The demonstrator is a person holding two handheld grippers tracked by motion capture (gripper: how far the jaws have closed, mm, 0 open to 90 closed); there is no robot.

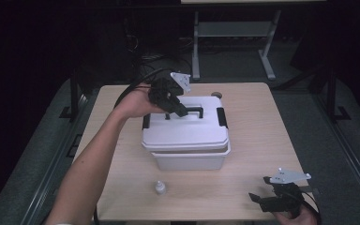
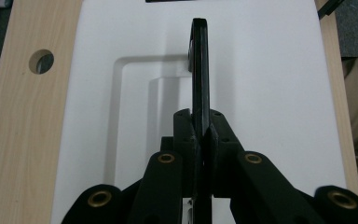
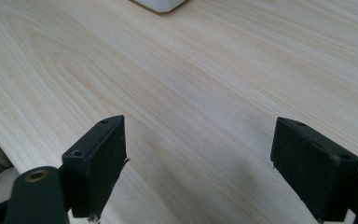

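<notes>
A white plastic box (image 1: 186, 159) with a white lid (image 1: 185, 129) stands mid-table, a black latch on each short side. My left gripper (image 1: 180, 111) reaches over the lid from the far left and is shut on the lid's black handle (image 1: 194, 111). In the left gripper view the handle (image 2: 200, 60) stands on edge, raised from its recess, with the jaws clamped on it near the lid's (image 2: 270, 93) middle. My right gripper (image 1: 258, 200) hovers open over the table's near right corner. Its fingers (image 3: 100, 158) spread wide above bare wood.
A small white bottle (image 1: 160, 188) stands on the table (image 1: 258, 140) in front of the box. A round cable hole (image 2: 41, 61) sits in the tabletop beyond the box. Another table's metal legs (image 1: 267, 56) stand on the floor behind.
</notes>
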